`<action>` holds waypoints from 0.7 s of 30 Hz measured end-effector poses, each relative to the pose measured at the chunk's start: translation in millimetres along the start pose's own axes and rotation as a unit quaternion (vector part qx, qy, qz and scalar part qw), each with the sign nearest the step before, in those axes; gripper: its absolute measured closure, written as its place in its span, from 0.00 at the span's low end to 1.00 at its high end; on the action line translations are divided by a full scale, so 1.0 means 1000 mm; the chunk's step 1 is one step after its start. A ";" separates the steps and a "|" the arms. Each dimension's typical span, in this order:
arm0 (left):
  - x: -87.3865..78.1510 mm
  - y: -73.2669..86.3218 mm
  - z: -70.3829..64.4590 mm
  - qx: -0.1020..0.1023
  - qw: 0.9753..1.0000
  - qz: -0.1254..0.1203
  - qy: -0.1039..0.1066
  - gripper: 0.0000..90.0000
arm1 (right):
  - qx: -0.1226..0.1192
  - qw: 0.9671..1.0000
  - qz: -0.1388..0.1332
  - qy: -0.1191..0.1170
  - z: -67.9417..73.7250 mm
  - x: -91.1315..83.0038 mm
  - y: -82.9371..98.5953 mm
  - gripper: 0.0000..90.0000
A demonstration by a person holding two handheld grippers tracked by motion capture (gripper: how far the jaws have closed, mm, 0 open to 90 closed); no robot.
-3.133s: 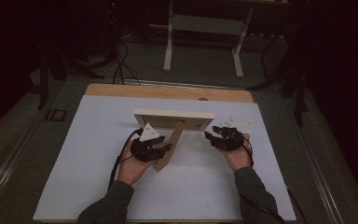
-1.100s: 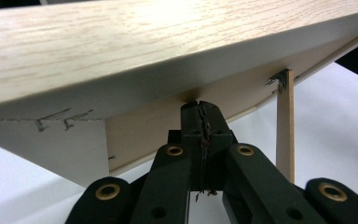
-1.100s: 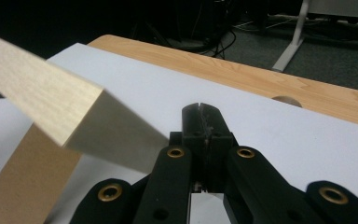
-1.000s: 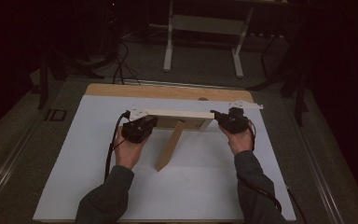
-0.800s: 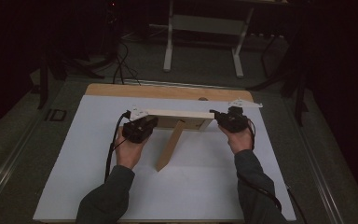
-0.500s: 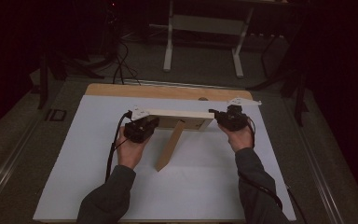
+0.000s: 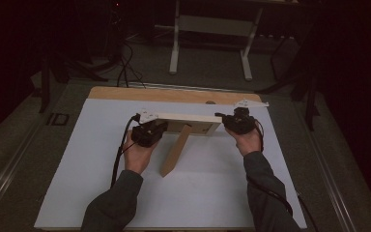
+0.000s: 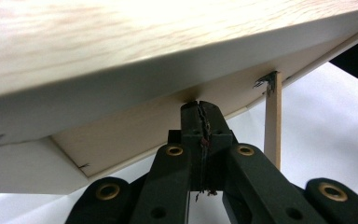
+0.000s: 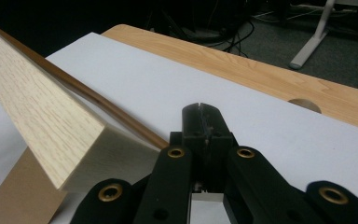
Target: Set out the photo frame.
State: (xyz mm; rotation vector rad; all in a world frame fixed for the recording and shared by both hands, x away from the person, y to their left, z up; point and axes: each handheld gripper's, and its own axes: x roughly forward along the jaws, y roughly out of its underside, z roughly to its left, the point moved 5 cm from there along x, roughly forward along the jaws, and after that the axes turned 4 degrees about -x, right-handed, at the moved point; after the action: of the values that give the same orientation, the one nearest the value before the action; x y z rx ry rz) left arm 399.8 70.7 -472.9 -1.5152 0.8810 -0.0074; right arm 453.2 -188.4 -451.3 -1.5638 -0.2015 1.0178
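A light wooden picture frame stands on the white sheet, propped by its brown back strut, which points toward the person. My left gripper is at the frame's left end and my right gripper at its right end. In the left gripper view the jaws are shut, tips against the frame's underside, with the strut to the right. In the right gripper view the shut jaws sit just beside the frame's corner, with nothing between them.
The white sheet covers a wooden table whose bare far edge has a round hole. Behind the table, on the dark floor, are a desk's white legs and cables.
Since three seconds ago both grippers have moved away from the person and farther apart, and the frame stands more upright. Over the last second hardly anything has moved.
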 end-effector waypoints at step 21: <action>0.004 -0.011 -0.011 0.007 1.000 0.000 0.010 1.00 | -0.018 1.000 0.002 -0.007 0.009 -0.005 0.002 1.00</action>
State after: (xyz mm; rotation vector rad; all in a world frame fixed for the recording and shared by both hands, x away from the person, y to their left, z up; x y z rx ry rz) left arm 402.7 57.9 -464.1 -1.5046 0.8955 -0.0287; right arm 443.0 -185.8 -450.2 -1.5901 -0.2263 1.0335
